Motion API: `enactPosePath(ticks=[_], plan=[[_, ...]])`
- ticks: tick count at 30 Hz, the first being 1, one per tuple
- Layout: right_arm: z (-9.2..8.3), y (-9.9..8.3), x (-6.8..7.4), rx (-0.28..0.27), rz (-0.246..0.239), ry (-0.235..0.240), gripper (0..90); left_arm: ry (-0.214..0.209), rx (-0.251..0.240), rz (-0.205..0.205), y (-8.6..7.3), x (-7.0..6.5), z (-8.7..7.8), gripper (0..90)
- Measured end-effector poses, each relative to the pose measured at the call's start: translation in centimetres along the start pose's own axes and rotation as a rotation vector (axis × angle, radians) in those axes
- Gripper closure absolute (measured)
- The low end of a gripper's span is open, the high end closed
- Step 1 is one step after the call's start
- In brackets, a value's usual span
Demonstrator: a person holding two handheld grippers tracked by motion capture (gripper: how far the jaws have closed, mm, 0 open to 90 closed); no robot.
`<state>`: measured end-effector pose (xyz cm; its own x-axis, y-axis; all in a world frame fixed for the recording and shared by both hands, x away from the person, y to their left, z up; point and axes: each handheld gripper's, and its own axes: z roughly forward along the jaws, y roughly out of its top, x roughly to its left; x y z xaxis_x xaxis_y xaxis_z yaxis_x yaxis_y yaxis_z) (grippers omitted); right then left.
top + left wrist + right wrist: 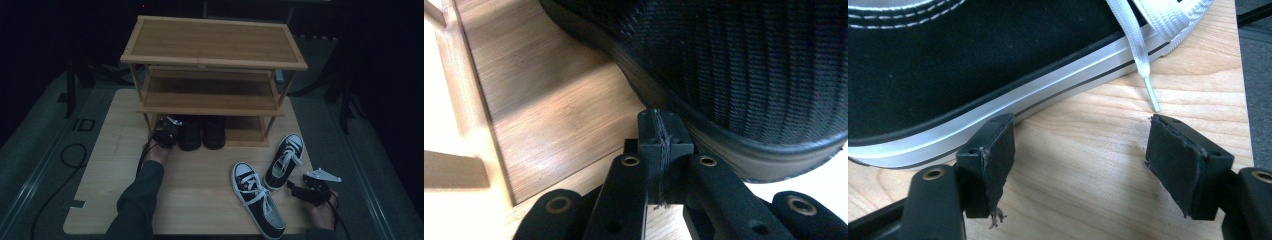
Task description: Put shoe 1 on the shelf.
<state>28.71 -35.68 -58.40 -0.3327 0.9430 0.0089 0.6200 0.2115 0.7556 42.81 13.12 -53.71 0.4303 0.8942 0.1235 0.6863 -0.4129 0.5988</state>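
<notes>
Our left tongs (659,150) are pressed together with nothing between them, touching the sole edge of a black shoe (190,134) on the rack's bottom shelf (549,115); our right tongs (1080,165) gape apart beside a black-and-white sneaker (948,60) on the surface (1088,200).

- The black shoes (201,132) on the rack's (212,60) bottom shelf are mostly in shadow in the high view, so you can't really make out any detail.
- In the left gripper view the black mesh shoe (744,65) runs off the top and right edges.
- The right-hand sneaker (973,65) is cut off at the top and left of the right gripper view.
- The near sneaker's (257,197) heel slips off the high view's bottom edge.
</notes>
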Motion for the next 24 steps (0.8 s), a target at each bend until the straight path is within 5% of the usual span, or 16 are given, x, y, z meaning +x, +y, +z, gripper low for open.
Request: enactPosePath(ticks=[5, 12, 24], plan=[[0.0, 0.0, 0.0, 0.000, 0.000, 0.000, 27.2, 0.013, 0.007, 0.020, 0.4, 0.2, 0.3, 89.8], [0.0, 0.0, 0.0, 0.000, 0.000, 0.001, 27.2, 0.031, -0.001, -0.003, 0.5, 0.2, 0.7, 89.9], [0.0, 0.0, 0.0, 0.000, 0.000, 0.000, 27.2, -0.003, -0.049, -0.012, -0.2, -0.1, -0.7, 85.6]])
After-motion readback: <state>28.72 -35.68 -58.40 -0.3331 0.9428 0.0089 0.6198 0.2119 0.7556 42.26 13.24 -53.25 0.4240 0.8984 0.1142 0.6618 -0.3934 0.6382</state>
